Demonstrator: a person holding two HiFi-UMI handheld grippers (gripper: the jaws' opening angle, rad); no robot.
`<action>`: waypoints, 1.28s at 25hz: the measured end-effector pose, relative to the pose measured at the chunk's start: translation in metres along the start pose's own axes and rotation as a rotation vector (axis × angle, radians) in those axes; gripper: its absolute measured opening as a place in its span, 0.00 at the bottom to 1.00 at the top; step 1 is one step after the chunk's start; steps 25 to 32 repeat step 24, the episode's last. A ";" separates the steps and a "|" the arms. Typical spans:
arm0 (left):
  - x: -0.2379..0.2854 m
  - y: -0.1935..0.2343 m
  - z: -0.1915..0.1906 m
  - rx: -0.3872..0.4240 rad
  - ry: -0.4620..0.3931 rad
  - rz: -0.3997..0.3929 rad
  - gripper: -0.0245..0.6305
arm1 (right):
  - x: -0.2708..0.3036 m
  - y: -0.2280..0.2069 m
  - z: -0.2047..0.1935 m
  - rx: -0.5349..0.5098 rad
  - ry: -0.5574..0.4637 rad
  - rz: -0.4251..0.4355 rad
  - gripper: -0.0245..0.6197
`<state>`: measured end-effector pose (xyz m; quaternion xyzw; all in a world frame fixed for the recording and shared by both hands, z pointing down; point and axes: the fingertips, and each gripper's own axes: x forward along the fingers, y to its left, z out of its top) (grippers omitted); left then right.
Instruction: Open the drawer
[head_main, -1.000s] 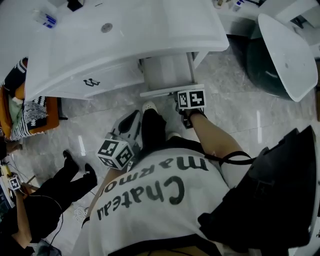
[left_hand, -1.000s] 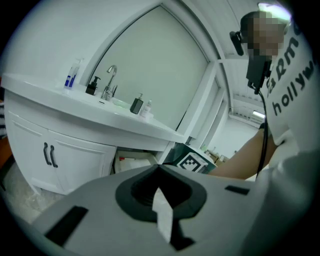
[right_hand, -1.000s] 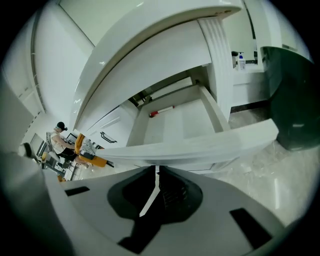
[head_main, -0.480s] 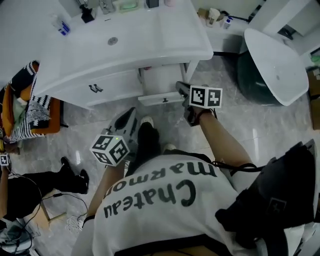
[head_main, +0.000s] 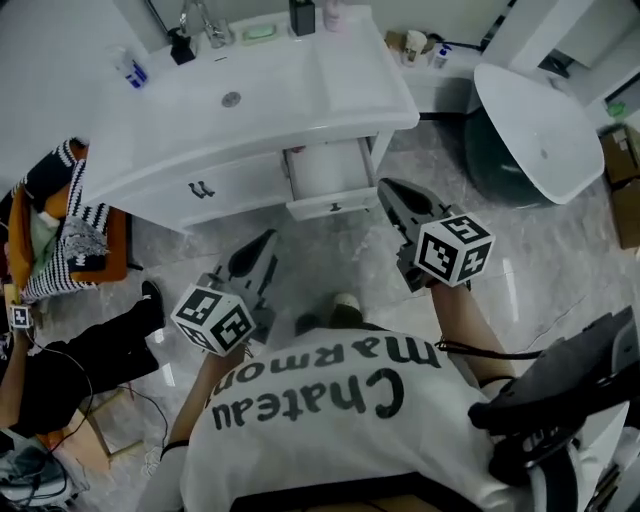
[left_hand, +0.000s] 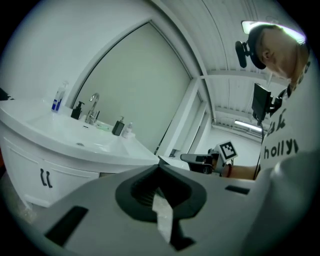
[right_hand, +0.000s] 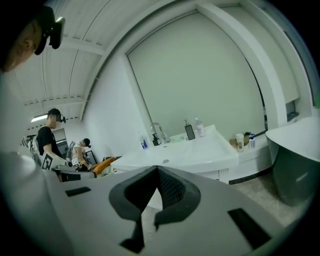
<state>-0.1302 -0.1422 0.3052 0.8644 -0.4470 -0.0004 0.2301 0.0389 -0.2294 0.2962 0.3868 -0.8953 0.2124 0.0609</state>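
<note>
Drawer check. The washstand (head_main: 300, 90) has two drawers side by side. The left drawer (head_main: 225, 185) sits flush with its dark handle showing. The right drawer (head_main: 325, 168) stands pulled out toward me, with its white inside open to view and its front panel nearest. I judge the opening step as good as done. The drawer's front runs left to right and its slide line runs near to far, so any further pull would come straight back toward me. The right gripper (head_main: 390, 190) is the nearer one: in the head view its tip sits just right of the drawer's front right corner, pointing far and left. Its own view looks across the washstand top with the drawer out of sight, so I judge it is raised clear of the drawer, not touching it. Its jaws are pressed together with nothing between them. The left gripper (head_main: 268, 242) hangs nearer to me and further left, well apart from both drawers. Its jaws also meet at the tip and hold nothing. Count: two grippers, two drawers (one out, one in), one tap (head_main: 200, 18) and one bathtub (head_main: 545, 120) at the far right.
</note>
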 end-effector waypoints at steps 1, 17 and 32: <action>-0.006 0.000 0.000 0.011 0.005 -0.006 0.04 | -0.004 0.004 -0.002 -0.006 0.000 -0.008 0.05; -0.027 0.010 0.023 0.082 -0.035 -0.001 0.04 | -0.014 0.036 0.017 -0.127 -0.029 -0.055 0.05; -0.027 0.015 0.021 0.079 -0.038 0.010 0.04 | -0.013 0.030 0.019 -0.123 -0.042 -0.067 0.05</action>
